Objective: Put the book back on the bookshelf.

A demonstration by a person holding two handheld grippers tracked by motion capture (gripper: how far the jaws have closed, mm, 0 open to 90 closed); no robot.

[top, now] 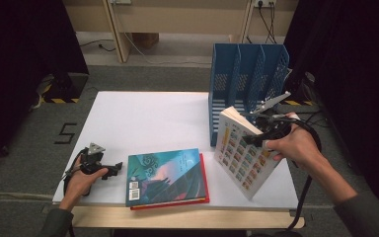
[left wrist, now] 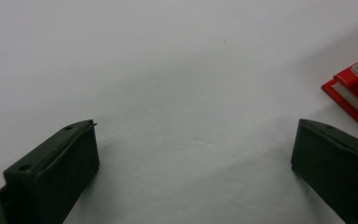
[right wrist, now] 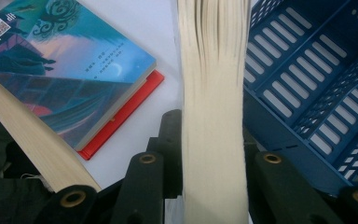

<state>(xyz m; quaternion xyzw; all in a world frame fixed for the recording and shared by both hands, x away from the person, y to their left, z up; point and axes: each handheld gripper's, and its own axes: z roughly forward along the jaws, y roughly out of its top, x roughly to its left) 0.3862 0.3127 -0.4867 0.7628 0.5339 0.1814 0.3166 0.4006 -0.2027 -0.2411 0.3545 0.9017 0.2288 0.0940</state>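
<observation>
My right gripper (top: pixel 259 137) is shut on a thick paperback with a patterned cover (top: pixel 239 153), held tilted on its lower corner at the table's right front, just before the blue file rack (top: pixel 246 74). In the right gripper view the jaws (right wrist: pixel 212 154) press both sides of the paperback's cream page block (right wrist: pixel 212 93). A teal book (top: pixel 165 175) lies flat on a red book (top: pixel 205 173) at the front centre. My left gripper (top: pixel 116 170) rests on the table left of that stack, its jaws (left wrist: pixel 193 154) wide open over bare white tabletop, the red book's corner (left wrist: pixel 349 93) at the right.
The white table (top: pixel 143 118) has a wooden front edge (right wrist: pixel 32 144). The blue rack (right wrist: pixel 307 84) has several upright slotted compartments and stands at the back right. Dark curtains hang at both sides, and cables trail on the floor behind.
</observation>
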